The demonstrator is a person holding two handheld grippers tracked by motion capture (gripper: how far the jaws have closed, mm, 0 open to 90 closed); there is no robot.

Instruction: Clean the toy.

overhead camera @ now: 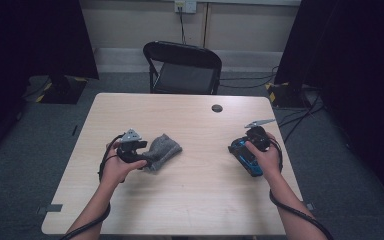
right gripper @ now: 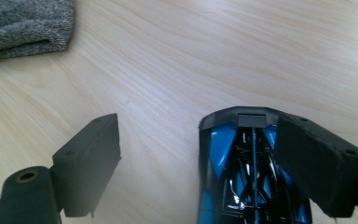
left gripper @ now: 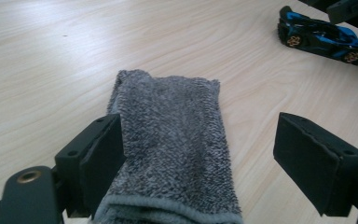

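Note:
A grey fuzzy sock [overhead camera: 165,149] lies left of the table's middle. My left gripper [overhead camera: 147,152] points at it from the left. In the left gripper view the sock [left gripper: 172,140] runs between the jaws of my left gripper [left gripper: 200,140], against the left pad and well clear of the right pad; the jaws stand wide open. A blue and black toy car [overhead camera: 245,159] rests on the right side of the table [overhead camera: 190,200]. My right gripper [overhead camera: 240,150] hovers over it, open. In the right gripper view the car [right gripper: 242,186] lies between the jaws of my right gripper [right gripper: 200,126], next to the right pad.
A black folding chair [overhead camera: 182,67] stands beyond the far edge. A small dark round spot [overhead camera: 217,108] marks the table near that edge. Dark stands and cables flank both sides. Bare wood lies between the sock and the car [left gripper: 321,37].

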